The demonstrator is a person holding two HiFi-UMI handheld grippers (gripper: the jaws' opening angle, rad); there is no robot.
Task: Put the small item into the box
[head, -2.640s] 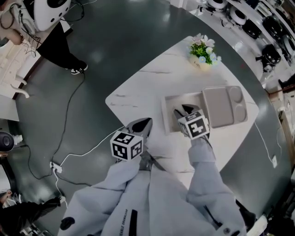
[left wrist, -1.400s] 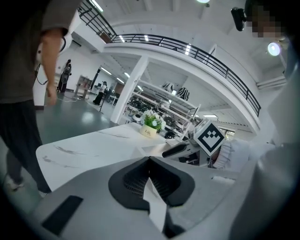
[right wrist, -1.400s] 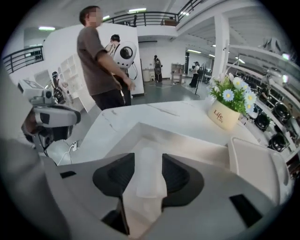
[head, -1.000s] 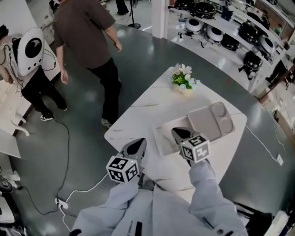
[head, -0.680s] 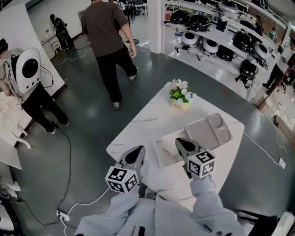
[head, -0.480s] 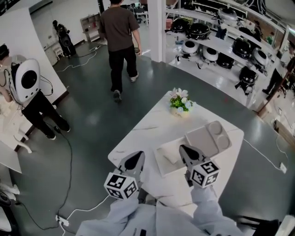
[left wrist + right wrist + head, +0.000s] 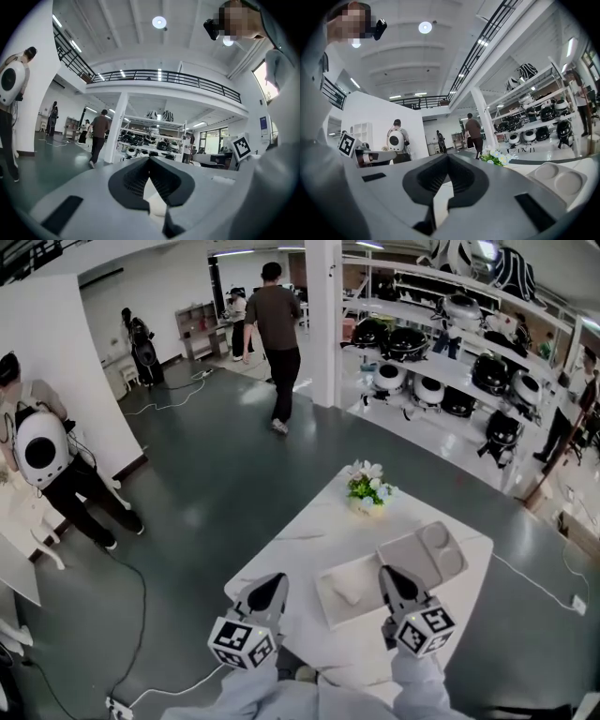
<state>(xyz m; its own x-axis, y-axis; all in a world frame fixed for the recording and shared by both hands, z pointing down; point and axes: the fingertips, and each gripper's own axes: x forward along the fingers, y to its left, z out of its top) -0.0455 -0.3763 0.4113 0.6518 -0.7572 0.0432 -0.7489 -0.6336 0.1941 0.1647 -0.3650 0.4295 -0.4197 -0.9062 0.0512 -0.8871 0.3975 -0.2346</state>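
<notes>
Drawn back from over the open box [image 7: 330, 606] since the earlier frames: right gripper [image 7: 386, 574], now at the box's near right corner. Walked off meanwhile to the far pillar: person in a brown shirt [image 7: 277, 329].

Inside the box, about its middle: small pale item [image 7: 350, 596], lying loose, touched by neither gripper. Just beyond the box on the right: grey tray [image 7: 424, 554] with two round hollows, flat on the white marble table [image 7: 281, 549].

Right gripper's jaws pressed together at the tips, nothing between them. At the table's near left edge, well apart from the box: left gripper [image 7: 271, 583], jaws likewise closed and empty.

Near the table's far corner: small pot of flowers [image 7: 367, 489]. At far left on the dark floor: another person [image 7: 42, 456] carrying a white backpack.
</notes>
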